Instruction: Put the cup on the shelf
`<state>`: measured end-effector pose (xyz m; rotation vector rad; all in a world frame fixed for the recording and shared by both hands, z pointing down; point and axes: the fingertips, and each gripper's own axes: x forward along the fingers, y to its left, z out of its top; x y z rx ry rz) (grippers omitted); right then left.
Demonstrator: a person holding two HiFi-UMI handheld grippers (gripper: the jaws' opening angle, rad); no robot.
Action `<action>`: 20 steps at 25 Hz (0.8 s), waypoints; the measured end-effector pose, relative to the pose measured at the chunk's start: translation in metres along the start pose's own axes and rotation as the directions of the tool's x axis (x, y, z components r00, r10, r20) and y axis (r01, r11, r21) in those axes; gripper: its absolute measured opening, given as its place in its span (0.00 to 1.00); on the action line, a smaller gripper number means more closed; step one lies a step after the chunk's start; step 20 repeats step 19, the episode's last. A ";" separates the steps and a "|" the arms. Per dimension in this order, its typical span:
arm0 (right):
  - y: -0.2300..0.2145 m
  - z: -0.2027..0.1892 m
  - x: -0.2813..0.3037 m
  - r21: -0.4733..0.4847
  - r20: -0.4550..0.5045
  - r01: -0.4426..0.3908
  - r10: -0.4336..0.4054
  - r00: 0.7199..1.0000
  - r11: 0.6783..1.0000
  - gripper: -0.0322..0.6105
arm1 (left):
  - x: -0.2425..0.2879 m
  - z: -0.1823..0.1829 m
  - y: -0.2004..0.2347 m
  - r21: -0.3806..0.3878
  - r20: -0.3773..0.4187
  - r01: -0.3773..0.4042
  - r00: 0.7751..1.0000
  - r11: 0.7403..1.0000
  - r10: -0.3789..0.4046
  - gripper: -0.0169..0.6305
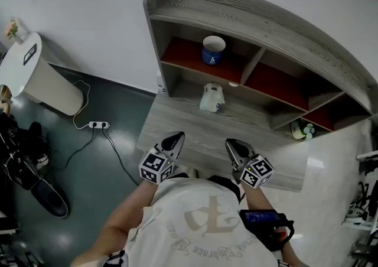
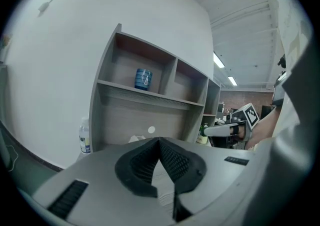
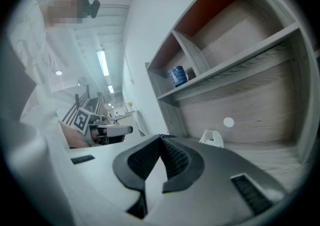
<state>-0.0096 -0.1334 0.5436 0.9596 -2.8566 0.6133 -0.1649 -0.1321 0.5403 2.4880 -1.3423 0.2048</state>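
Standing upright in the upper left compartment of the shelf (image 1: 236,9), the blue cup (image 1: 213,49) shows its white inside from above. No claw touches it. The compartment has a red back panel, and the cup is near the middle of it, apart from the side walls.

Below the shelf lies the grey wooden bench (image 1: 189,124). Both claws are over its front edge, close to the person's white shirt (image 1: 201,218) and well apart from the cup. The left claw (image 1: 177,137) has its two jaws pressed together, with nothing between them; in the left gripper view the dark ribbed pads (image 2: 145,162) meet at the tip. The right claw (image 1: 231,143) is closed in the same way and also holds nothing. The two claws point toward the shelf, side by side, with a gap between them.

A small white object (image 1: 212,97) sits on the bench in the low opening under the cup's compartment; what it is cannot be told. A white bottle (image 2: 85,137) stands just beside the left wall of the shelf. On the dark floor at the left lies a power strip (image 1: 98,124) with its cable, near a white round container (image 1: 35,74).
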 end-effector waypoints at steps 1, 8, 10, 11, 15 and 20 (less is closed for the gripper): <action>0.000 0.000 -0.001 0.000 -0.002 0.000 0.000 1.000 1.000 0.05 | -0.001 -0.002 -0.001 -0.002 -0.001 -0.002 1.000 1.000 0.002 0.03; -0.002 -0.002 -0.005 -0.003 -0.003 -0.003 0.003 1.000 1.000 0.05 | 0.000 -0.004 -0.004 0.001 0.007 -0.013 1.000 1.000 0.013 0.03; -0.002 -0.002 -0.006 -0.004 -0.004 -0.005 0.005 1.000 1.000 0.05 | 0.001 -0.004 -0.007 0.002 0.009 -0.010 1.000 1.000 0.010 0.03; -0.002 -0.002 -0.007 -0.003 -0.005 -0.005 0.005 1.000 1.000 0.05 | 0.001 -0.004 -0.009 0.003 0.009 -0.008 1.000 1.000 0.008 0.03; -0.001 -0.004 -0.008 0.001 -0.005 -0.005 0.005 1.000 1.000 0.05 | 0.002 -0.009 -0.010 -0.002 0.000 -0.009 1.000 1.000 0.009 0.03; -0.002 -0.005 -0.009 0.000 -0.009 -0.007 0.007 1.000 1.000 0.05 | 0.005 -0.009 -0.010 -0.007 0.000 -0.010 1.000 1.000 0.010 0.03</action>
